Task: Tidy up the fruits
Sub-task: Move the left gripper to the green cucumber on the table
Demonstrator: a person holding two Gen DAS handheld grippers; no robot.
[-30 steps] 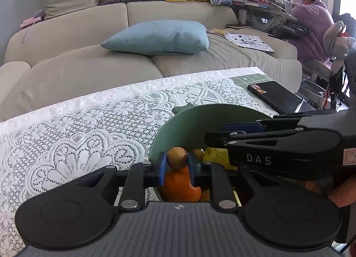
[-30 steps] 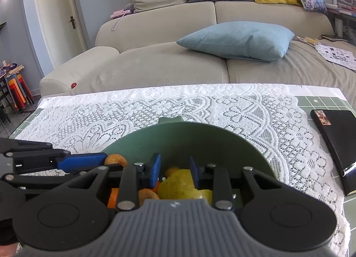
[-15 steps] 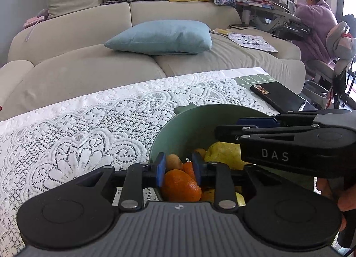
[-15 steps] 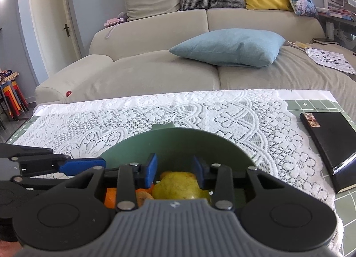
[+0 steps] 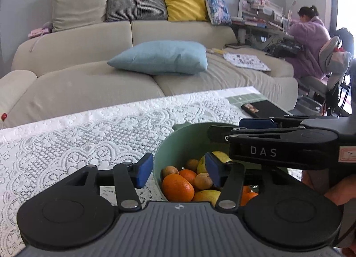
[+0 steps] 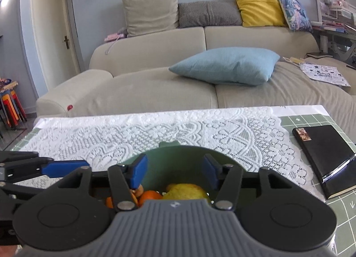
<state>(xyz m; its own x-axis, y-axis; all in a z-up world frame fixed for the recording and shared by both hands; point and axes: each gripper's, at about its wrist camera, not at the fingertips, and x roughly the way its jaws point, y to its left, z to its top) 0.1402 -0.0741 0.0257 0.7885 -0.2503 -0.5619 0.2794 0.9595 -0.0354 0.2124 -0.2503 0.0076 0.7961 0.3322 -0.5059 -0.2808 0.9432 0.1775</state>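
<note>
Ana: Fruit is seen in the left wrist view, piled inside the green bowl (image 5: pixel 178 143) on the lace cloth (image 5: pixel 66 145) of the table. The left tongs (image 5: pixel 179 169) are spread wide and nothing is pinched. One blue pad is outside the bowl's rim and the other is over the fruit.

Ben: How many fruits can be counted there?

Ana: Two oranges (image 5: pixel 176 187) are seen well, and bits of more orange are hidden low on the right. Three small brown fruits (image 5: pixel 202 181) are counted. Two yellow pears (image 5: pixel 208 161) are seen. The right tongs (image 5: pixel 255 123) are seen from the side, above the bowl, so their spread cannot be told from here.

Ben: And the right wrist view?

Ana: The right tongs (image 6: pixel 174 172) are spread wide too, and nothing is held. They hang over the bowl (image 6: pixel 178 157). One yellow pear (image 6: pixel 187 191) and one orange (image 6: pixel 151 195) are seen, with small orange bits at the left. One black book (image 6: pixel 327 157) lies well apart on the right. The left tongs (image 6: pixel 64 165) are seen at the left edge.

Ben: How should the step be done well?

Ana: It looks as if all the fruit is already in. The tongs should be lifted straight up and kept spread, so the rim is not bumped and no fruit is knocked out.
</note>
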